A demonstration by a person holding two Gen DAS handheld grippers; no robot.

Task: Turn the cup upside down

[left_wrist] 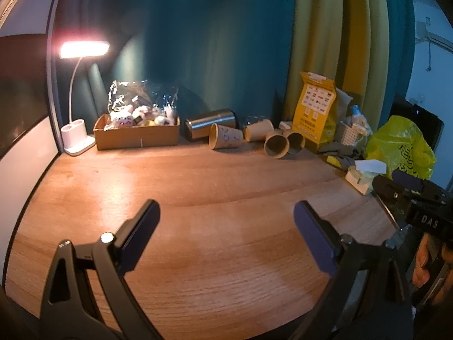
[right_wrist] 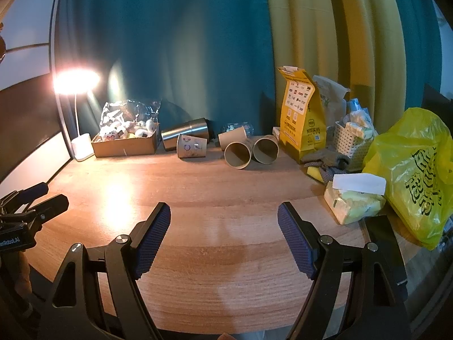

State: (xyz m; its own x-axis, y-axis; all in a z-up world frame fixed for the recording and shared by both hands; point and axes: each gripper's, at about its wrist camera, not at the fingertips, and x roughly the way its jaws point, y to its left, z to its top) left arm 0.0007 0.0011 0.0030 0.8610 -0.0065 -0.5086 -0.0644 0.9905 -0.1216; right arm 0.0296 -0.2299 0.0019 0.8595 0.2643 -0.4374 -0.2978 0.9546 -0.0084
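Left wrist view: the left hand-held gripper (left_wrist: 226,221) was released and empty over bare table (left_wrist: 198,187); paper cups (left_wrist: 276,143) lay on their sides at frame centre, far from the fingers.

Right wrist view: the right hand-held gripper (right_wrist: 223,221) was likewise spread wide. Best practice would be approaching the nearest cup (right_wrist: 239,154) side-on, closing gently across its wall to avoid crushing.

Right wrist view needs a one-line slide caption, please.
Open right gripper hovers above the wooden table; brown paper cups lie on their sides near the teal curtain.
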